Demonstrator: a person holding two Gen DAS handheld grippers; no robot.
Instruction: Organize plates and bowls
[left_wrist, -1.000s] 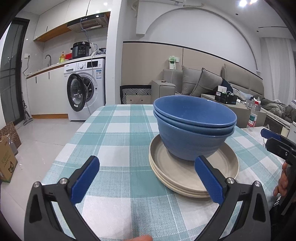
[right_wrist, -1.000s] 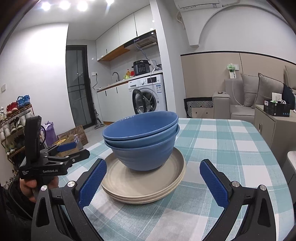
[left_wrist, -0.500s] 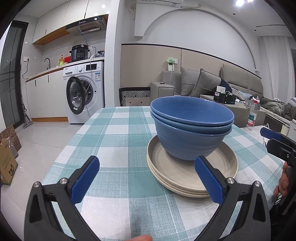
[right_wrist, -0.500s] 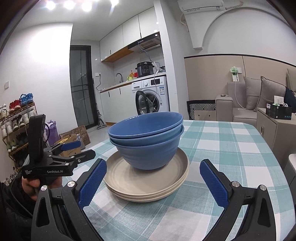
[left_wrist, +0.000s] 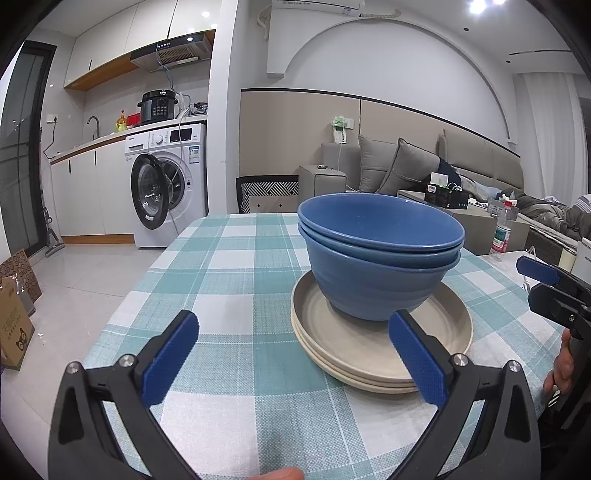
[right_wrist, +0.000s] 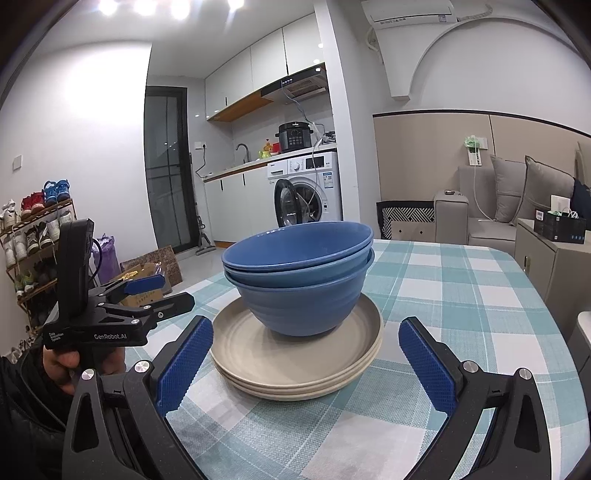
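Nested blue bowls (left_wrist: 376, 258) sit on a stack of beige plates (left_wrist: 354, 350) on the checked table (left_wrist: 229, 280). They also show in the right wrist view as bowls (right_wrist: 299, 277) on plates (right_wrist: 295, 365). My left gripper (left_wrist: 291, 358) is open and empty, just in front of the stack's left side. My right gripper (right_wrist: 304, 365) is open and empty, with the stack between and beyond its fingers. Each gripper appears in the other's view: the right one (left_wrist: 554, 291) at the right edge, the left one (right_wrist: 147, 295) at the left.
The table's near-left edge drops to the floor, with a cardboard box (left_wrist: 14, 321) below. A washing machine (left_wrist: 166, 184) with its door open stands behind. A sofa (left_wrist: 406, 170), a side table with a bottle (left_wrist: 500, 236) and a shoe rack (right_wrist: 33, 236) surround the table.
Both grippers have tilted or dropped slightly, so the stack sits lower in each view. Bowls and plates have not moved. Both grippers stay open.
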